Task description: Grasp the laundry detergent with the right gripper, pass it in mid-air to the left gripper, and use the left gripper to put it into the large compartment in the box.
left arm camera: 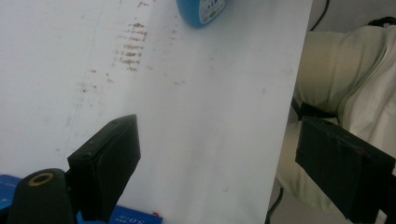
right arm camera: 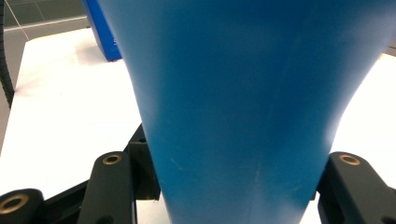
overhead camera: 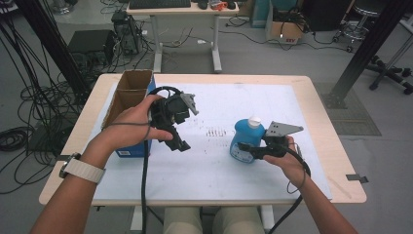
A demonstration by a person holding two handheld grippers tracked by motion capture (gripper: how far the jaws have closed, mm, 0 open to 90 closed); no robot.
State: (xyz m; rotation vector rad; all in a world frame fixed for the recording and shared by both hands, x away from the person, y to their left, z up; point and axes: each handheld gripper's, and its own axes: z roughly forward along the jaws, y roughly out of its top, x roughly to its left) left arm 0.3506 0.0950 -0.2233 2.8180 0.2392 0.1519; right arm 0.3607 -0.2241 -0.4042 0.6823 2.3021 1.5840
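A blue bottle (overhead camera: 245, 138) with a white cap (overhead camera: 253, 121) is at the right of the white sheet (overhead camera: 219, 170), roughly upright. My right gripper (overhead camera: 243, 147) is shut on its lower body from the right. In the right gripper view the bottle (right arm camera: 243, 93) sits between the jaws of that gripper (right arm camera: 233, 182). I cannot tell whether its base touches the sheet. My left gripper (overhead camera: 179, 143) hangs over the sheet's left part, open and holding nothing. In the left gripper view its gripper (left arm camera: 222, 135) points down at bare sheet, with the bottle's (left arm camera: 203, 9) bottom at the top edge.
An open blue cardboard box (overhead camera: 129, 92) stands at the table's left, just behind my left hand; its blue side (right arm camera: 105, 37) appears beyond the bottle. Brown smudges (overhead camera: 216, 131) mark the sheet's middle. The person's legs (left arm camera: 345, 70) are below the near edge. Desks and cables lie beyond the table.
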